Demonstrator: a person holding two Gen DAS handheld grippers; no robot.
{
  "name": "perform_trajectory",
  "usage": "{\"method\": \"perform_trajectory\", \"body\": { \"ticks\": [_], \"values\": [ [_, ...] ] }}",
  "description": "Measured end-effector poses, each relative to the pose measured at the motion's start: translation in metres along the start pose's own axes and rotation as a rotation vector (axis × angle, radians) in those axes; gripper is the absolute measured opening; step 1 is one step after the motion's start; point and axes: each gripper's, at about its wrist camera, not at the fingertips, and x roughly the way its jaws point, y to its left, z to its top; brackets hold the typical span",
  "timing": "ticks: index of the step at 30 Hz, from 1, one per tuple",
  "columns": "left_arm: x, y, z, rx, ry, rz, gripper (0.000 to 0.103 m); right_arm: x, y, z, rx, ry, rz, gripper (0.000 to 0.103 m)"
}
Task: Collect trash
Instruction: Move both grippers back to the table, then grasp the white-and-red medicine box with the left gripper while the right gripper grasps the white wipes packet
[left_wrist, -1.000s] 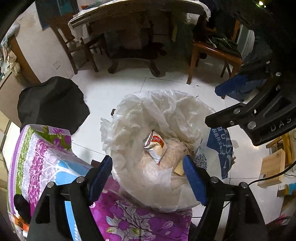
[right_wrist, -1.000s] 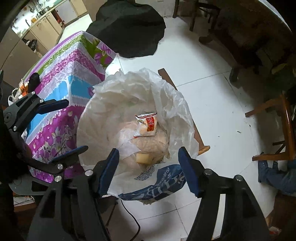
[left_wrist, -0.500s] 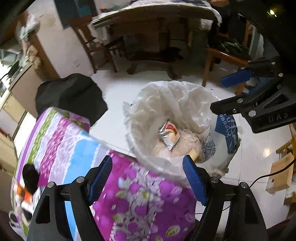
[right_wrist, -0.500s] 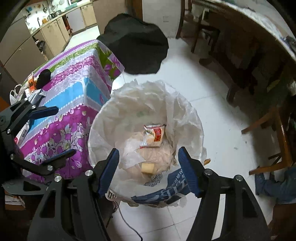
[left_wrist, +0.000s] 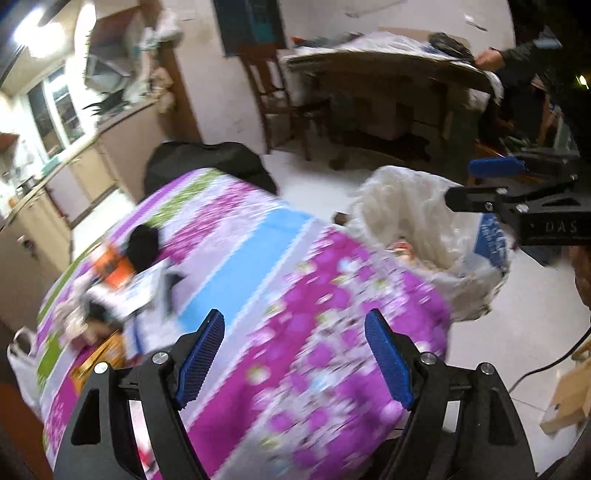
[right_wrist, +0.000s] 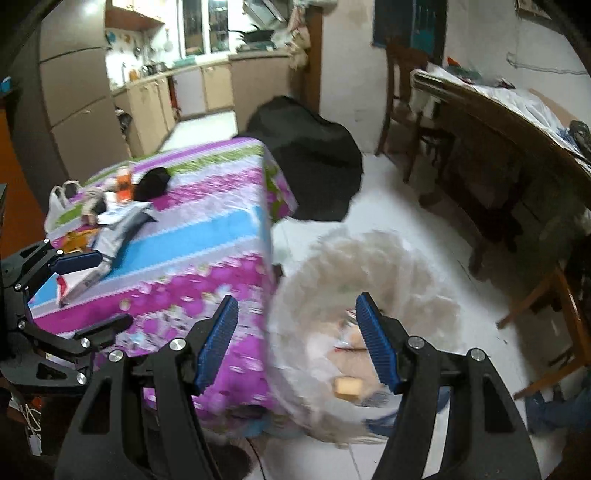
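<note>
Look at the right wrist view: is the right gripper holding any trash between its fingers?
No, the right gripper is open, with nothing between its fingers, above the lined bin.

Left gripper (left_wrist: 295, 354) hangs over the floral tablecloth (left_wrist: 258, 280), blue pads spread wide, nothing between them. Litter sits at the cloth's far left: an orange packet (left_wrist: 112, 267), a black lump (left_wrist: 142, 245), white wrappers (left_wrist: 147, 291), all blurred. Right of the table stands the trash bin (left_wrist: 432, 229) with its white liner. The right gripper (left_wrist: 480, 184) pokes in above it, fingers apart.
</note>
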Motion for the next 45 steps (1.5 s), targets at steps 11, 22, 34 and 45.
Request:
{"method": "perform_trajectory", "body": {
  "ticks": [11,22,34,45],
  "values": [
    [-0.048,0.113,-0.086,-0.235,-0.022,0.129,0.078,0.032,0.091,-0.002,-0.033,0.006,0.143,0.064],
    [-0.017,0.171,-0.13,-0.266,0.019,-0.018,0.079,0.065,0.147,0.027,-0.043,0.041,0.242,0.064],
    [-0.002,0.162,-0.12,-0.264,0.003,-0.148,0.091,0.088,0.156,0.041,-0.056,0.078,0.235,0.064],
    [-0.021,0.145,-0.124,-0.307,-0.032,-0.268,0.09,0.097,0.157,0.046,-0.061,0.089,0.235,0.064]
  ]
}}
